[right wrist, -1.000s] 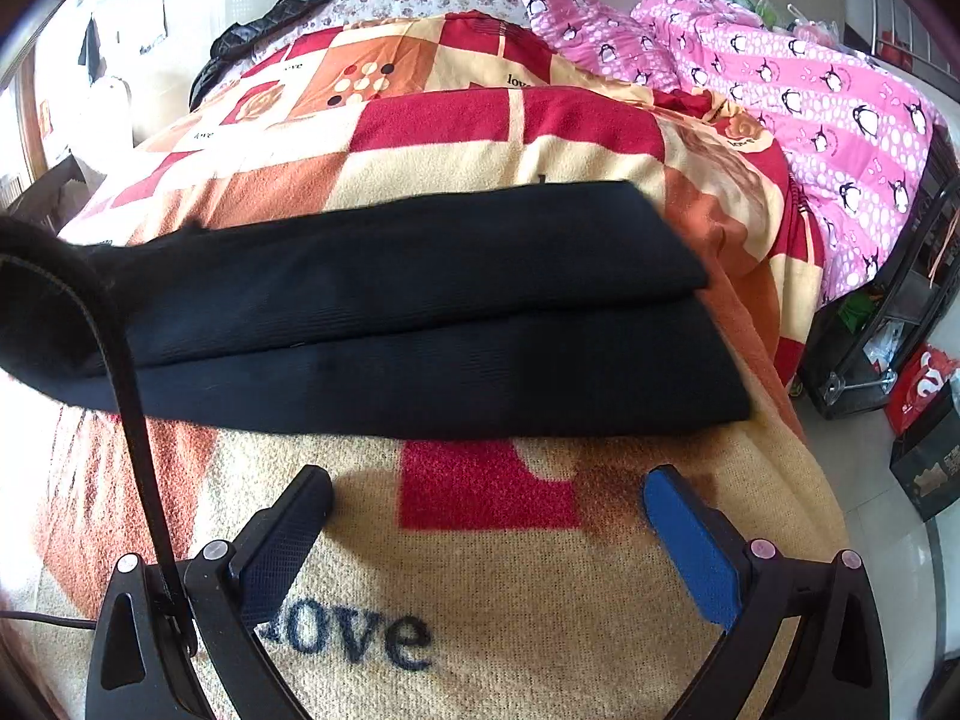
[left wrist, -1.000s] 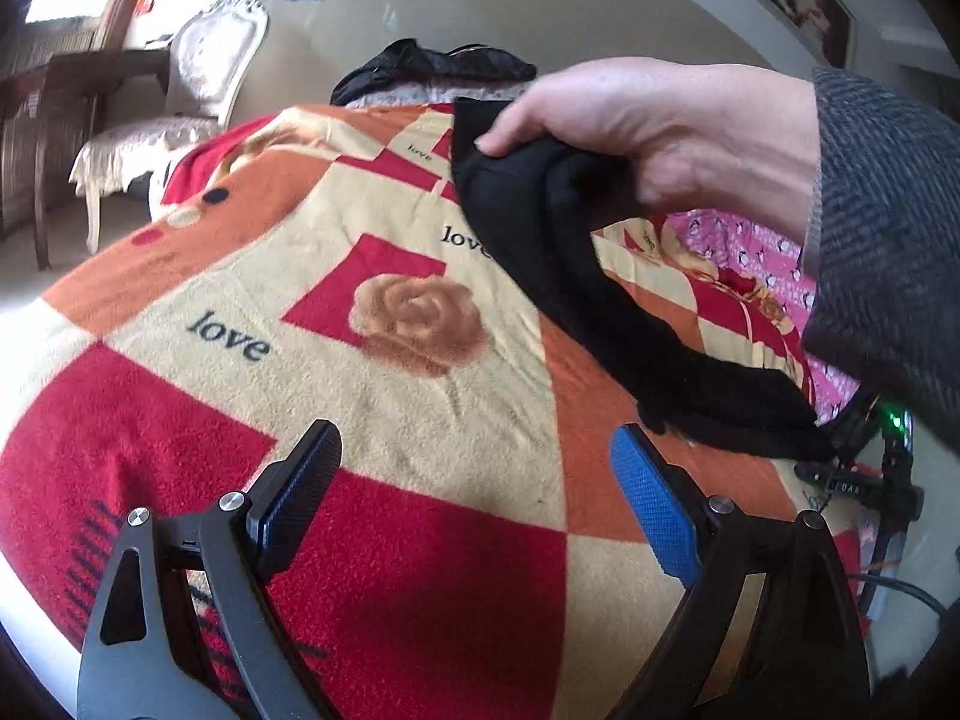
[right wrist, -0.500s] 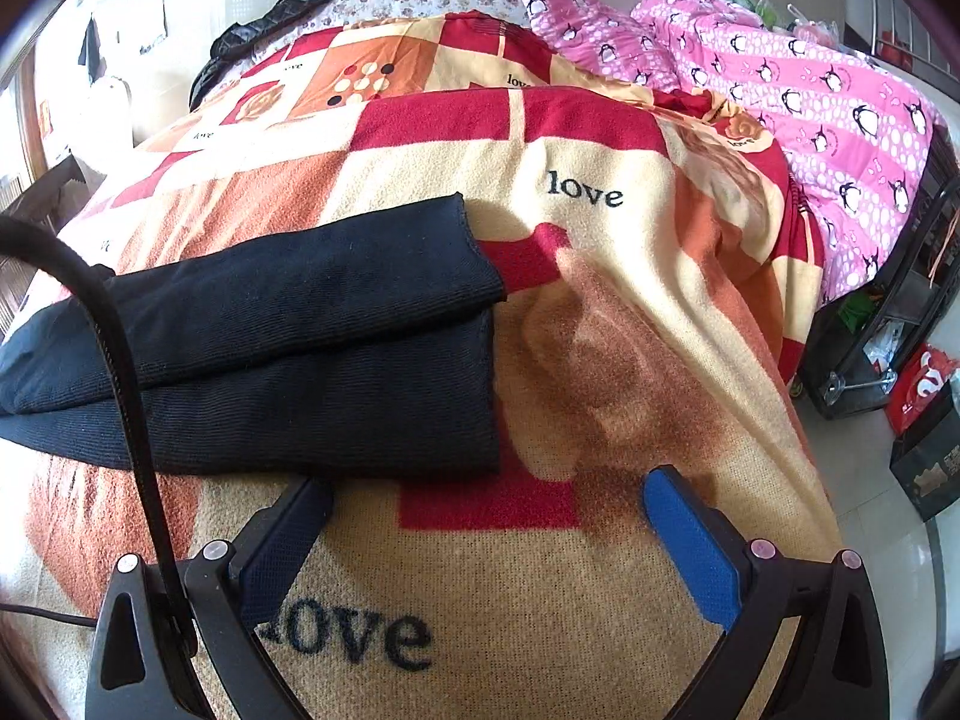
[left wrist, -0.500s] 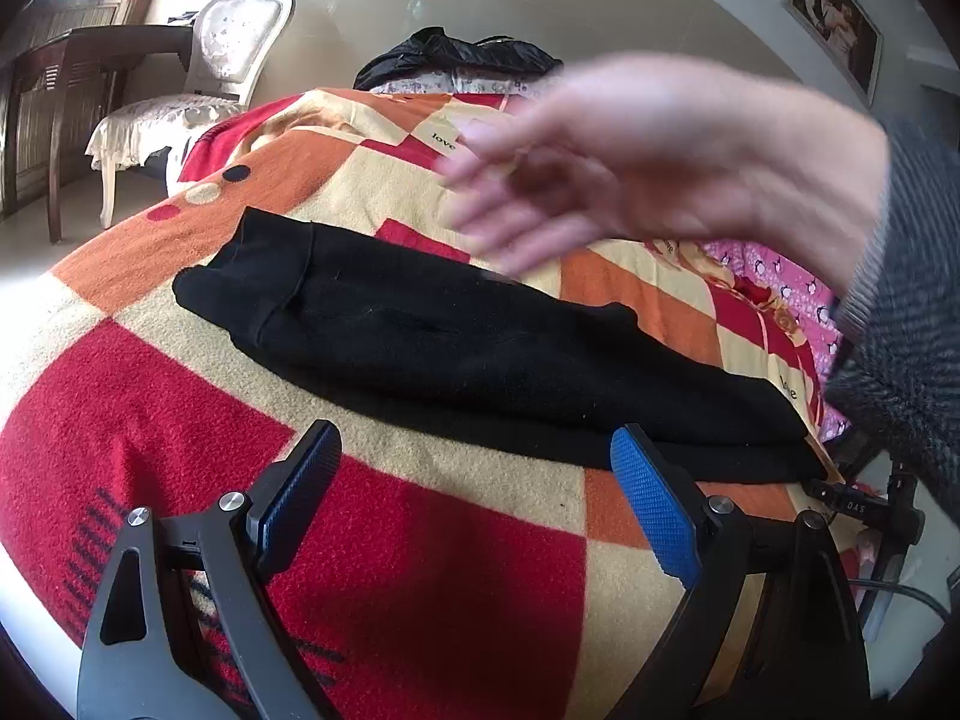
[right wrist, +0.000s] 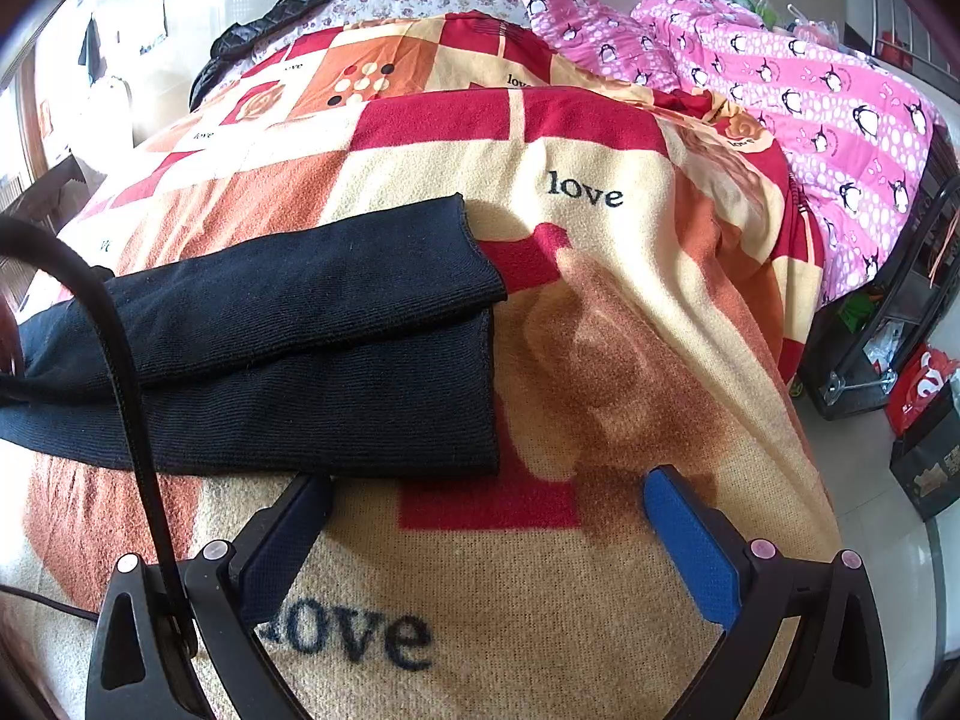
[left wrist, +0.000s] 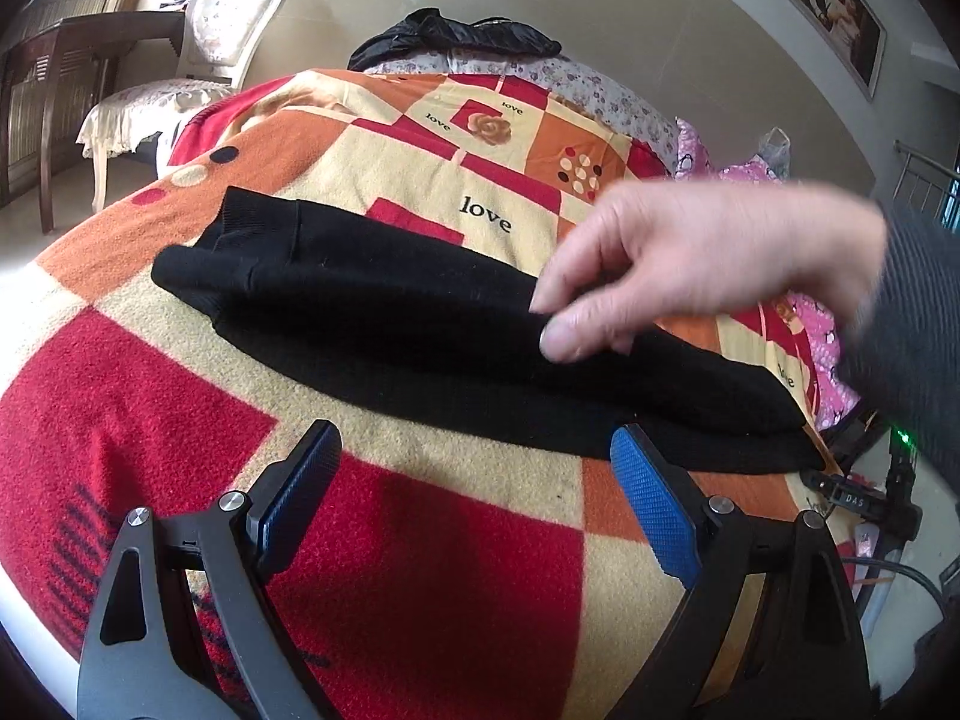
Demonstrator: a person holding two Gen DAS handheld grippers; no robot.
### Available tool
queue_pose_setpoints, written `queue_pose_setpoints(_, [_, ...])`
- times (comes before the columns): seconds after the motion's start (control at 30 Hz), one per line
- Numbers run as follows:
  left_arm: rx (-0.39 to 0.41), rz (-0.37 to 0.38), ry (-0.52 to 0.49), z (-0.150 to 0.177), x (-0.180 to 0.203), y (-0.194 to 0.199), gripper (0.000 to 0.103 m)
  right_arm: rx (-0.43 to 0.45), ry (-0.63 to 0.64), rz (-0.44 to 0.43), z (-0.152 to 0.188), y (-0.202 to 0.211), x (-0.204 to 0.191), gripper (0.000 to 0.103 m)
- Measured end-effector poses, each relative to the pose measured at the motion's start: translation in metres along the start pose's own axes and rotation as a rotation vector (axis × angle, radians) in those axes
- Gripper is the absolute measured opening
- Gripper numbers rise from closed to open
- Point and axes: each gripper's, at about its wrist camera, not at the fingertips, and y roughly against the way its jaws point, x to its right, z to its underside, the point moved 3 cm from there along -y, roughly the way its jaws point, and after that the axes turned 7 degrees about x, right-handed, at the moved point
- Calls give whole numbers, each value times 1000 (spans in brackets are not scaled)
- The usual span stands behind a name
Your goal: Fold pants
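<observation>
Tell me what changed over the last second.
The bare hand let go of the black pants it had lifted; they now lie flat on the blanket, pulled leftward in the right wrist view, with fingertips back on the fabric. Both tongs, left and right, stayed open, gripping nothing.

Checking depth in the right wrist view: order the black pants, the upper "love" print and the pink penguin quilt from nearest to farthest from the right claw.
1. Black pants: just ahead, left.
2. "Love" print: mid-blanket, center-right.
3. Penguin quilt: far right, beyond the blanket.

Matt black ribbed-knit pants [left wrist: 372,306] lie on a fuzzy fleece blanket [left wrist: 420,570].
</observation>
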Motion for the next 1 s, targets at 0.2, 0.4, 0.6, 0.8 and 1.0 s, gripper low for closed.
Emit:
queue_pose_setpoints(0.2, [-28,-7,-6,3,1,-5,92,0,0,0,0,0,0,103])
queue_pose_setpoints(0.4, [-38,6,14,2,-1,-7,92,0,0,0,0,0,0,103])
queue_pose_setpoints(0.6, [-43,12,5,2,3,-7,92,0,0,0,0,0,0,103])
queue_pose_setpoints(0.8, [-57,1,-6,3,6,-11,92,0,0,-1,0,0,1,103])
queue_pose_setpoints(1.0, [-64,-15,-10,4,7,-13,92,0,0,-1,0,0,0,103])
